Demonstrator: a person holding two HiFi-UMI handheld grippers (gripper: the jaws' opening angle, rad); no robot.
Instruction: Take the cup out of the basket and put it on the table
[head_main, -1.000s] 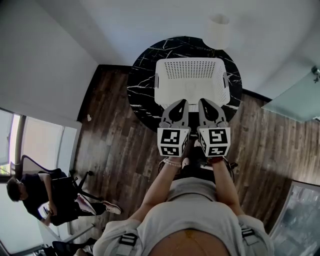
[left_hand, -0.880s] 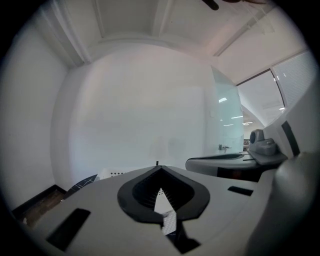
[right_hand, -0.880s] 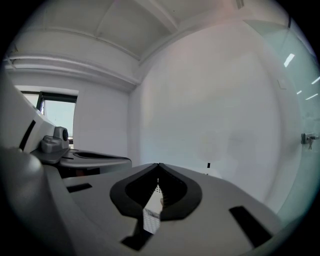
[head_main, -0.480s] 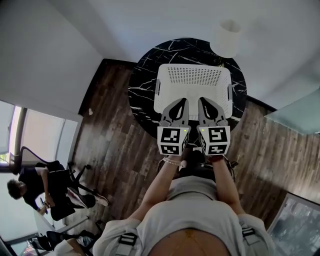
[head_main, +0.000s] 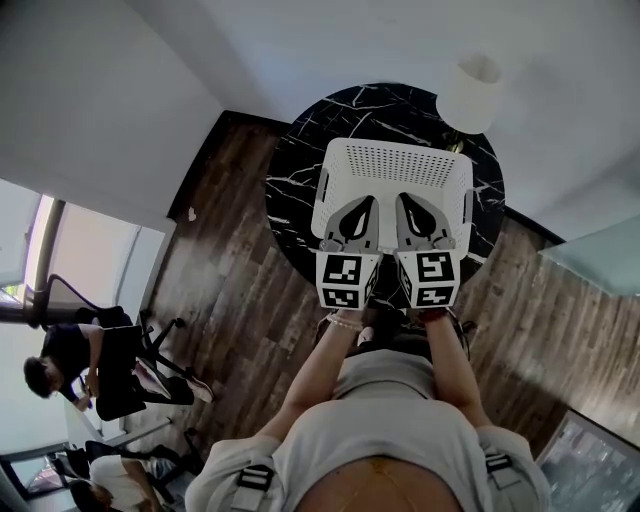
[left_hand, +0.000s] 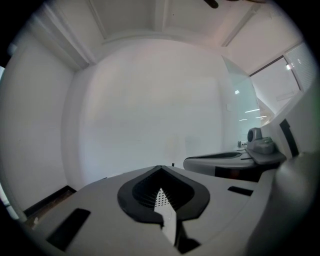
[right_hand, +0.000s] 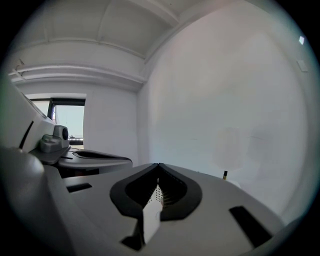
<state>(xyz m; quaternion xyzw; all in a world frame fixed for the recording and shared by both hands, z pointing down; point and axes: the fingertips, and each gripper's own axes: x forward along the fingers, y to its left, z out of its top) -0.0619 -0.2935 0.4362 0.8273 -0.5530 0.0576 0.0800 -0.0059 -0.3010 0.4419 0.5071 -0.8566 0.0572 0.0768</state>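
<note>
We are holding the left gripper (head_main: 362, 208) and the right gripper (head_main: 410, 208) side by side over the near edge of the white basket (head_main: 395, 158) on the black marble table (head_main: 297, 170). Each has its jaws pressed together on nothing. The cup is not showing in any view; we are guessing it sits in the basket under the grippers. We should be spreading one gripper's jaws before dipping in. No readable writing is showing; the marker cubes (head_main: 348, 281) are carrying only patterns.
</note>
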